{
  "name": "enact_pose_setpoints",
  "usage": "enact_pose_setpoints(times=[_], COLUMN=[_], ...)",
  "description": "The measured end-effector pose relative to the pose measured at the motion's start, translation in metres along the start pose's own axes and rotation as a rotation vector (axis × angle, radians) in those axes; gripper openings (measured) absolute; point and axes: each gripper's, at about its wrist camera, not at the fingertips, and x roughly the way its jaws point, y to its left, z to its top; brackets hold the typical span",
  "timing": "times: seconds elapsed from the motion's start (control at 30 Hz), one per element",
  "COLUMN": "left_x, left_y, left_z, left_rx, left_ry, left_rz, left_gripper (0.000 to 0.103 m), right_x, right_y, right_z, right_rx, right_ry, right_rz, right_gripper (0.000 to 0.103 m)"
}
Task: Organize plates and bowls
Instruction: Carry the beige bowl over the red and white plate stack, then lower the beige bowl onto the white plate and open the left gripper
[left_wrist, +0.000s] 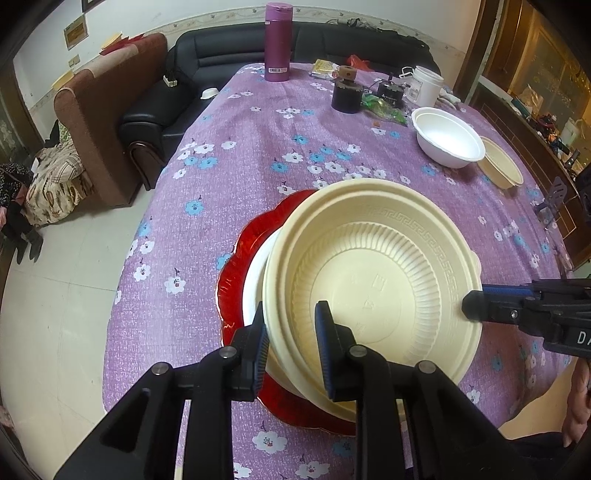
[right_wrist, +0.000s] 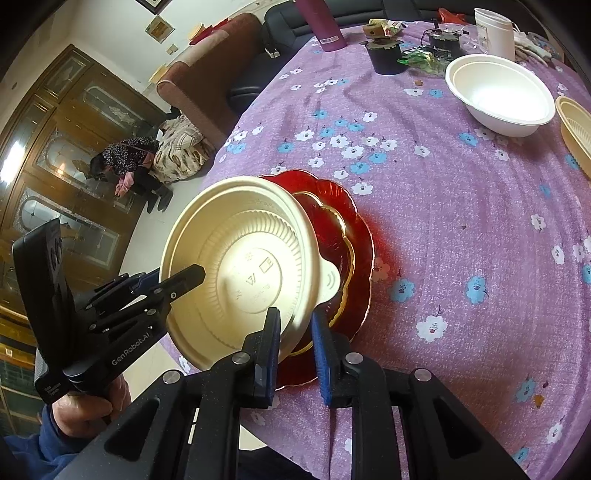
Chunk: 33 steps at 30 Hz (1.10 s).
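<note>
Now the biggest thing before me is the table (left_wrist: 258, 155), covered with a purple cloth with small flowers. Near its front edge lies the red plate (left_wrist: 236, 266), and a white dish (left_wrist: 255, 280) sits on top of it; I cannot tell if this one is a plate or a bowl. Above these two I hold the cream bowl (left_wrist: 369, 266), tilted, with its open side turned up toward me.

Far away on the right side of the table stands a white bowl (left_wrist: 447, 136), and a second cream bowl (left_wrist: 502, 162) is just beside it, touching or almost touching. At the far end stand a purple bottle (left_wrist: 277, 40), a white tub (left_wrist: 424, 88) and a black jar (left_wrist: 345, 96).

My left gripper (left_wrist: 291, 321) is narrow and pinches the near rim of the cream bowl, one finger inside and one outside. My right gripper (right_wrist: 295, 325) is narrow too, clamped on the rim at the other side, close to the small tab of the bowl.
</note>
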Motion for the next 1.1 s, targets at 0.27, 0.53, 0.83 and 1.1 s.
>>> enact_pose_setpoints(times=[0.27, 0.53, 0.83, 1.1], left_x=[0.001, 0.003, -0.001, -0.004], left_y=[-0.002, 0.005, 0.017, 0.023], left_z=[0.0, 0.01, 0.018, 0.021], left_rx=[0.004, -0.022, -0.065, -0.083], left_ry=[-0.003, -0.003, -0.021, -0.031], left_rz=[-0.001, -0.008, 0.004, 0.017], left_gripper=[0.022, 0.024, 0.03, 0.031], right_x=[0.002, -0.002, -0.008, -0.013], right_y=[-0.002, -0.006, -0.007, -0.004], right_z=[0.0, 0.001, 0.0, -0.006], right_rx=[0.009, 0.009, -0.01, -0.042], right_ry=[0.002, -0.005, -0.005, -0.004], right_rz=[0.006, 0.012, 0.03, 0.056], right_gripper=[0.021, 0.021, 0.025, 0.029])
